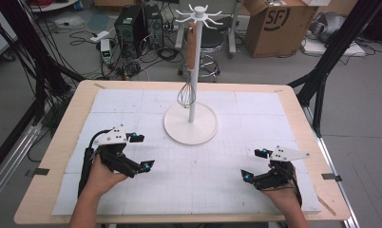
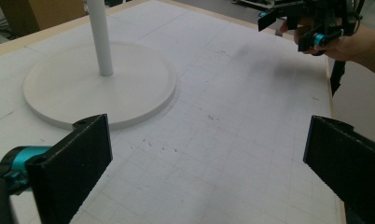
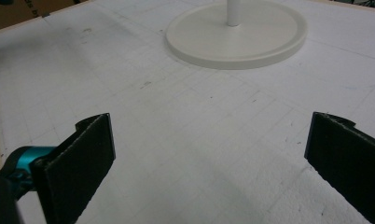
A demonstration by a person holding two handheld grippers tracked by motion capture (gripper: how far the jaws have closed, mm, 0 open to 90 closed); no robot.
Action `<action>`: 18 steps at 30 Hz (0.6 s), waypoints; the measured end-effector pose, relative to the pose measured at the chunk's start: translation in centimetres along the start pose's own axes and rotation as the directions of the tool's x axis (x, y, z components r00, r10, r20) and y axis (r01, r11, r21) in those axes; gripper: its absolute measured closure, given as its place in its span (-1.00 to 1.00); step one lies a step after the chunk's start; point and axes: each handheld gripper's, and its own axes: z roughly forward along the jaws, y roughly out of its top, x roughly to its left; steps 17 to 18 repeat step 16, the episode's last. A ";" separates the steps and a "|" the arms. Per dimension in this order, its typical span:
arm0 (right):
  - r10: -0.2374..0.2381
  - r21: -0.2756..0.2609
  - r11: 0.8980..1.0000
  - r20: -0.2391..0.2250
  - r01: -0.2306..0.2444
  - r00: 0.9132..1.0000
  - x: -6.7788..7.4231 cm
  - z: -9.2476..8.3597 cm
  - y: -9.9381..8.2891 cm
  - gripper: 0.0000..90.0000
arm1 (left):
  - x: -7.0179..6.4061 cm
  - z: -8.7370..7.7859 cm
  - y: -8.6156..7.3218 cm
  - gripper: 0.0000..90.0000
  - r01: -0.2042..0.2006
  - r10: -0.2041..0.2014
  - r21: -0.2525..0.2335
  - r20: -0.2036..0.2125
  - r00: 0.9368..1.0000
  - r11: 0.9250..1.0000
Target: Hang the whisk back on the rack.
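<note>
While both grippers rested low over the white mat, neither held anything: the left gripper (image 1: pixel 140 152) had its jaws spread wide, and the right gripper (image 1: pixel 255 164) was spread just as wide, with bare mat between the black jaws in each gripper view. The thing the work seemed to concern, a wire whisk (image 1: pixel 185 95) with a wooden handle, hung from a hook of the white rack (image 1: pixel 191 124) that stood on the tabletop (image 1: pixel 70 123). It lay ahead of both grippers, well apart from each, a little nearer the left gripper and off to that gripper's right; from the right gripper it was forward and to the left.

The step in hand looked like the approach to the whisk. To do it well, one gripper, probably the left, would need to rise from mat level to the height of the handle and come in level, jaws kept spread until they stood on either side of the wooden part, not the springy wires. Closing there, then lifting straight up before drawing back, should free the loop from the hook without tipping the rack; the other gripper could steady the round base if it rocked.
</note>
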 end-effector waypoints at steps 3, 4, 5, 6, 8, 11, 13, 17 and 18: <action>0.001 0.005 1.000 -0.001 -0.001 1.000 0.0 0.1 0.0 -0.99 | 0.1 0.0 -0.1 -0.96 0.004 -0.004 0.005 -0.004 1.000 1.000; 0.003 0.007 1.000 -0.004 -0.003 1.000 0.0 0.1 0.0 -0.99 | 0.2 0.0 -0.2 -0.96 0.006 -0.006 0.011 -0.003 1.000 1.000; 0.003 0.008 1.000 -0.004 -0.003 1.000 0.0 0.1 0.0 -0.99 | 0.2 0.0 -0.2 -0.96 0.008 -0.008 0.013 -0.006 1.000 1.000; 0.003 0.008 1.000 -0.003 -0.003 1.000 0.0 0.1 0.0 -0.99 | 0.2 0.1 -0.3 -0.96 0.010 -0.010 0.013 -0.004 1.000 1.000; 0.002 0.005 1.000 -0.004 -0.002 1.000 0.0 0.1 0.0 -0.99 | 0.2 0.2 -0.3 -0.96 0.008 -0.008 0.019 -0.006 1.000 1.000; 0.000 0.000 1.000 -0.001 0.000 1.000 -0.1 0.1 0.0 -0.99 | 0.2 0.2 -0.4 -0.96 0.008 -0.008 0.025 -0.006 1.000 1.000; -0.004 0.005 1.000 -0.001 0.004 1.000 -0.1 0.1 0.0 -0.99 | 0.3 0.2 -0.4 -0.96 0.015 -0.015 0.024 -0.011 1.000 1.000; 0.002 0.010 1.000 -0.002 -0.002 1.000 -0.1 0.1 0.0 -0.99 | 0.5 0.3 -0.5 -0.96 0.013 -0.013 0.029 -0.012 1.000 0.999; 0.002 0.010 1.000 -0.002 -0.002 1.000 -0.1 0.1 0.0 -0.99 | 0.5 0.3 -0.5 -0.96 0.013 -0.013 0.029 -0.012 1.000 0.999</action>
